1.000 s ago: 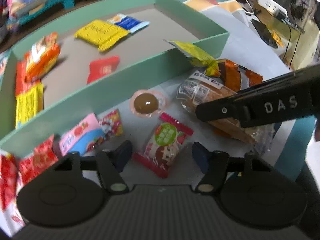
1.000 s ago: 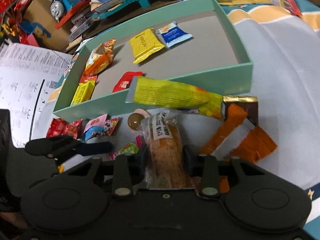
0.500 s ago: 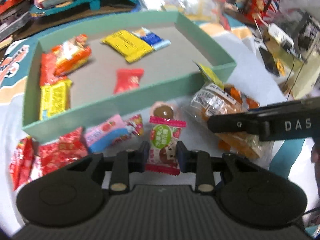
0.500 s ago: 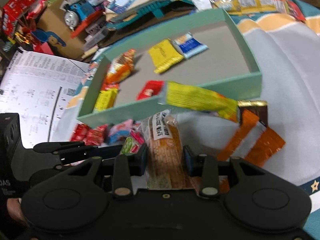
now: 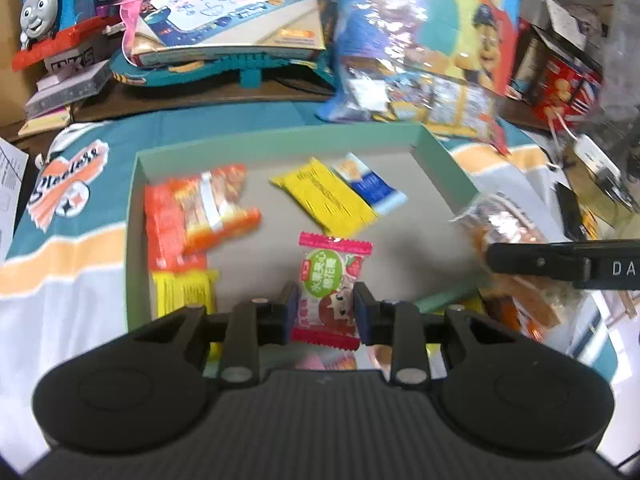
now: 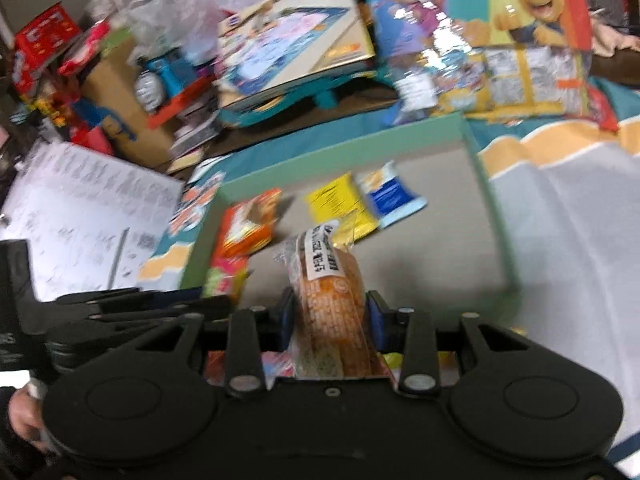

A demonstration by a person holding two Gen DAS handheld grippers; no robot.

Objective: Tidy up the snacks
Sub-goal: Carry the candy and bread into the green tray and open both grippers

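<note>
My left gripper is shut on a pink and green candy packet and holds it above the near edge of the green tray. My right gripper is shut on a clear-wrapped bread bun and holds it over the tray's near side. The bun and the right gripper's finger also show at the right of the left wrist view. In the tray lie orange packets, a yellow packet and a blue and white packet.
A yellow packet lies at the tray's near left corner. Toy boxes, a blue toy train and foil bags crowd the space behind the tray. A printed sheet lies left of the tray. The cloth spreads to the right.
Both grippers have risen and moved forward over the tray with their snacks. The left gripper closed on the candy packet a second ago and lifted it off the cloth.
</note>
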